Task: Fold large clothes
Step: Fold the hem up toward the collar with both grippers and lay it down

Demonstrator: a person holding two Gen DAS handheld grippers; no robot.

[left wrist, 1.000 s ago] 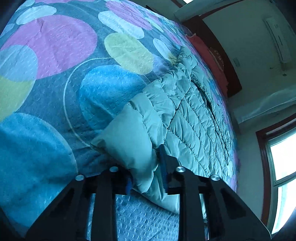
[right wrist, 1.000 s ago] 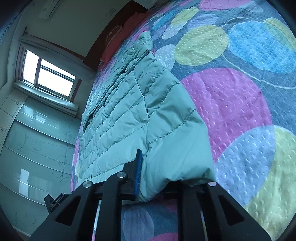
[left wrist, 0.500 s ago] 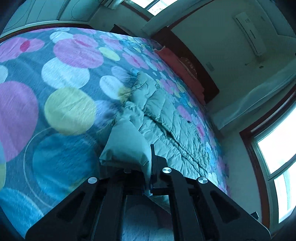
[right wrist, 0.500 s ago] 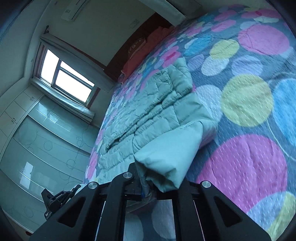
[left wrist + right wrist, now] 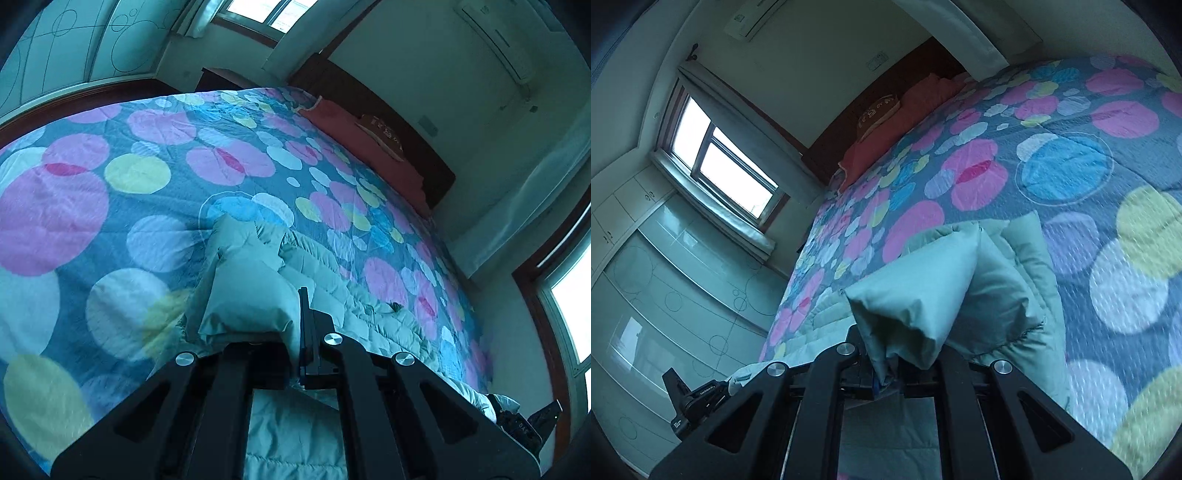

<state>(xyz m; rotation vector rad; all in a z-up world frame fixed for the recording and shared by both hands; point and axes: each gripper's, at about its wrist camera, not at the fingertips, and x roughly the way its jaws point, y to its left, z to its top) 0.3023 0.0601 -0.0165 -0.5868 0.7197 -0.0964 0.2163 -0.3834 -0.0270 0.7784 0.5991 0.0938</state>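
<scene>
A: What do we have in the left gripper?

B: A corner of the pale green quilted down jacket. Our black fingers are pressed together on the fabric, which bunches up in a puffy fold just ahead of them. The rest of the jacket trails away to the right and far side, lying along the right edge of the bed.

A: And the right gripper?

B: Its fingers are clamped too, on another corner of the same jacket. The smooth green cloth rises in a peak above them and a quilted panel hangs down on the right, onto the bedspread.

A: What is under it all?

B: The grey-blue bedspread printed with pink, yellow, blue and white circles. It covers the whole bed and most of it lies bare to the left in the left wrist view, to the right in the right wrist view.

A: Anything further off?

B: A red pillow at the far end against a dark wooden headboard, a bright window on the wall, and a white air conditioner high up. We also see the other gripper as a small black shape at the lower left of the right wrist view.
</scene>
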